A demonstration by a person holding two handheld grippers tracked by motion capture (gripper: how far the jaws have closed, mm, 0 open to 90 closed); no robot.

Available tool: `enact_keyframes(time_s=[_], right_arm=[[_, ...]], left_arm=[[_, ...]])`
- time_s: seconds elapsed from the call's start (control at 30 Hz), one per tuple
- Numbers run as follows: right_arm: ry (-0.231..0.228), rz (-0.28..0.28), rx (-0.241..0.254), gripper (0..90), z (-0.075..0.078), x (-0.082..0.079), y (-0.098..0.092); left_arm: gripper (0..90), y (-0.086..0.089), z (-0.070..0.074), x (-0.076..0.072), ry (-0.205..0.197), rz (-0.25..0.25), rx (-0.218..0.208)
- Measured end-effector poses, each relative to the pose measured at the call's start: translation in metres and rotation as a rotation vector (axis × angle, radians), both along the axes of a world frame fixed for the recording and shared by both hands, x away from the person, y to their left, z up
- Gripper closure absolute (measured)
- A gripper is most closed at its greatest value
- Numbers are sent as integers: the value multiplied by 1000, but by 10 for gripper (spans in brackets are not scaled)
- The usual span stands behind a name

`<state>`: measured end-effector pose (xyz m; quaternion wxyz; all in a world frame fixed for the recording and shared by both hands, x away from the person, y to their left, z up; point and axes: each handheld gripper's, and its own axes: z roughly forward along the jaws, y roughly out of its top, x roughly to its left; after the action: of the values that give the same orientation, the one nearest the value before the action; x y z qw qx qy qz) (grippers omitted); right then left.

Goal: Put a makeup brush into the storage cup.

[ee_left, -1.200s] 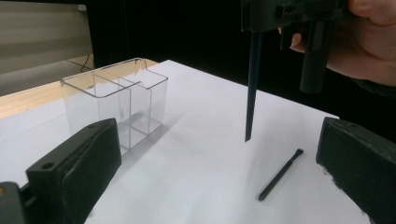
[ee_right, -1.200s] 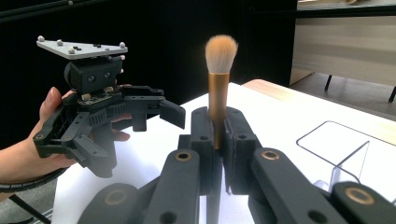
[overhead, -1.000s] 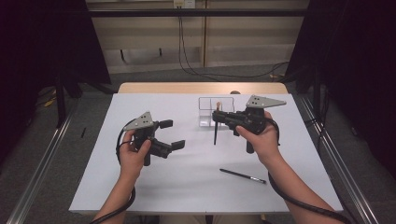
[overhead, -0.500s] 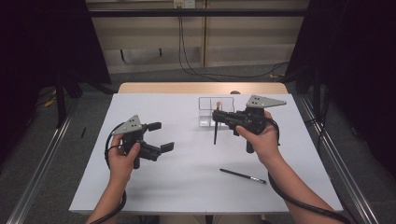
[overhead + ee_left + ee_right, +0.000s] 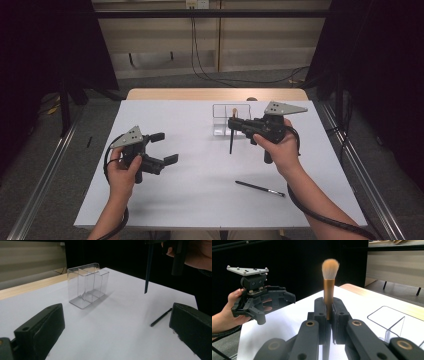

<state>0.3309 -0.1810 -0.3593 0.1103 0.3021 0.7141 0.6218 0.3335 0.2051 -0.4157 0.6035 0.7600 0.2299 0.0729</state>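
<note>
Brush handle may miss the organizer.
Our right hand-held gripper [image 5: 234,124] clamps the makeup brush [image 5: 329,287] bristles-up beside the clear organizer [image 5: 231,120]; our left hand-held gripper [image 5: 164,148] gapes empty; a tilt strikes the rim.

White table [image 5: 165,200], clear organizer [image 5: 223,120], pencil [image 5: 260,188]

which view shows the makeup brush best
The right gripper view: the makeup brush stands upright, clamped in the right gripper, bristles and gold ferrule sharp. The high view shows its thin dark handle; the left gripper view its handle tip.
</note>
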Motion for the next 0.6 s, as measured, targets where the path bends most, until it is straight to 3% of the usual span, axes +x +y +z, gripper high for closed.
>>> enact_keyframes(time_s=[0.6], right_arm=[[3, -4, -2, 845, -1, 2, -1]], left_arm=[[1, 20, -4, -5, 2, 33, 14]])
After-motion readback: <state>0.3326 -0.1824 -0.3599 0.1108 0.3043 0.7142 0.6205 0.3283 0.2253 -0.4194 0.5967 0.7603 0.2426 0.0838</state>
